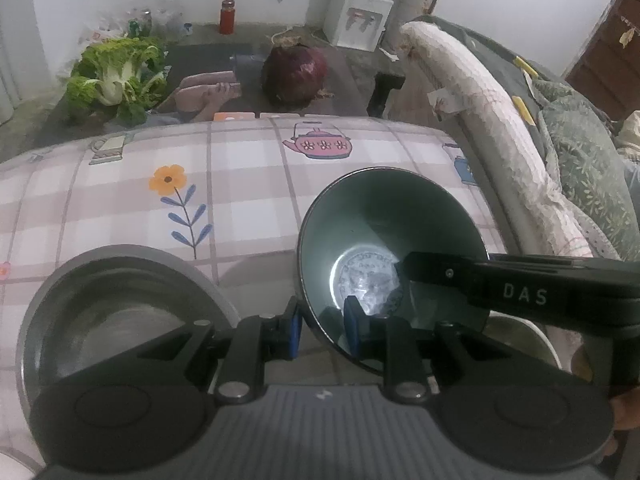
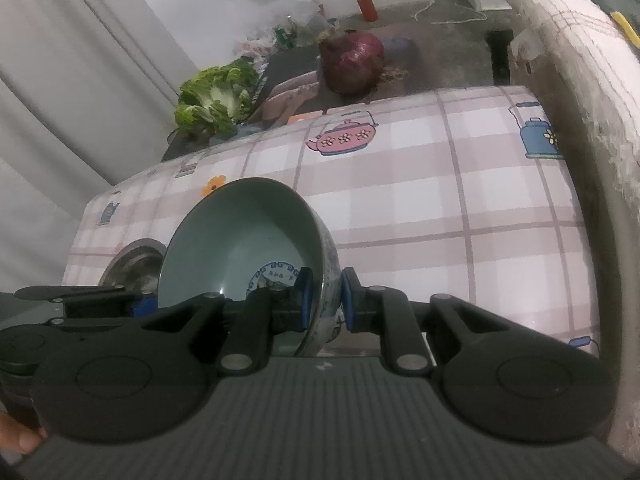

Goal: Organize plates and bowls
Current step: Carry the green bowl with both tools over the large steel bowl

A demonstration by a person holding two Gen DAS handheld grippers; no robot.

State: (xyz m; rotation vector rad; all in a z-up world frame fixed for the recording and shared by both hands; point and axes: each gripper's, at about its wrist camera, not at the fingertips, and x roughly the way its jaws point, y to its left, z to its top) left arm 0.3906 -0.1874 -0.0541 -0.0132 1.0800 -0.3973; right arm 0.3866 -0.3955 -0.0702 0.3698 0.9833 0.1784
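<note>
A pale green ceramic bowl [image 1: 384,236] with a blue pattern in its base is tilted above the checked tablecloth. My left gripper [image 1: 322,326] has its blue pads astride the bowl's near rim. My right gripper [image 2: 324,300] also has its pads on either side of the bowl's [image 2: 240,236] wall, one inside and one outside; its finger reaches into the bowl in the left wrist view [image 1: 440,270]. A steel plate [image 1: 120,300] lies on the cloth left of the bowl and shows in the right wrist view [image 2: 134,260].
The table [image 1: 240,184] has a pink checked cloth with teapot prints. Beyond its far edge lie a cabbage [image 1: 116,76] and a red onion [image 1: 294,74] on the floor. A padded rail [image 1: 480,120] runs along the right. A white dish [image 1: 524,340] sits under the bowl's right side.
</note>
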